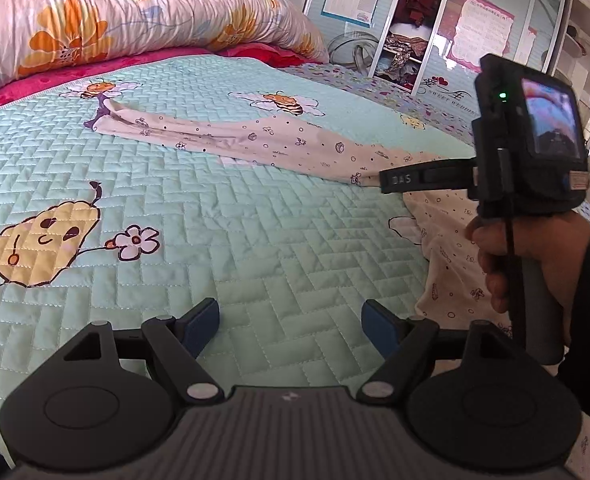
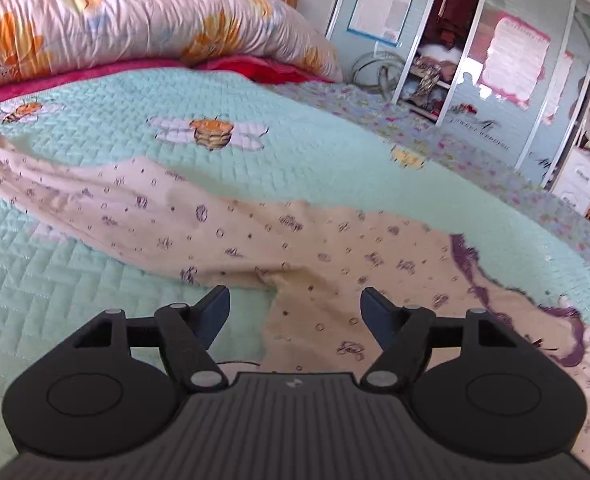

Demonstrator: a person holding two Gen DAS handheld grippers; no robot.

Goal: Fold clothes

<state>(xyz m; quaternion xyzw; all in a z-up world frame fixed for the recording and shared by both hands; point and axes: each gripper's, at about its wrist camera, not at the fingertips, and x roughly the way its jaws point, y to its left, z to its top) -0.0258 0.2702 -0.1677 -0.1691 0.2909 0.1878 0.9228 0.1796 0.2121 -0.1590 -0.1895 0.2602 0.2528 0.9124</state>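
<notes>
Printed cream pants [image 2: 231, 236] lie stretched across the quilted bedspread [image 1: 255, 240], waist end cut off at the right wrist view's edge. Open wardrobe [image 1: 407, 40] holds piled clothes, blurry. Left gripper [image 1: 291, 320] and right gripper [image 2: 295, 308] both gape wide, gripping nothing.

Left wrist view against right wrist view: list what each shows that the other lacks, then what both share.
Left only: the right gripper seen from the side, the hand holding it, the pear print.
Right only: the garment's purple trim, the right jaws open over the cloth.
Both: the white printed garment on the green quilt, the floral duvet, the wardrobe.
</notes>
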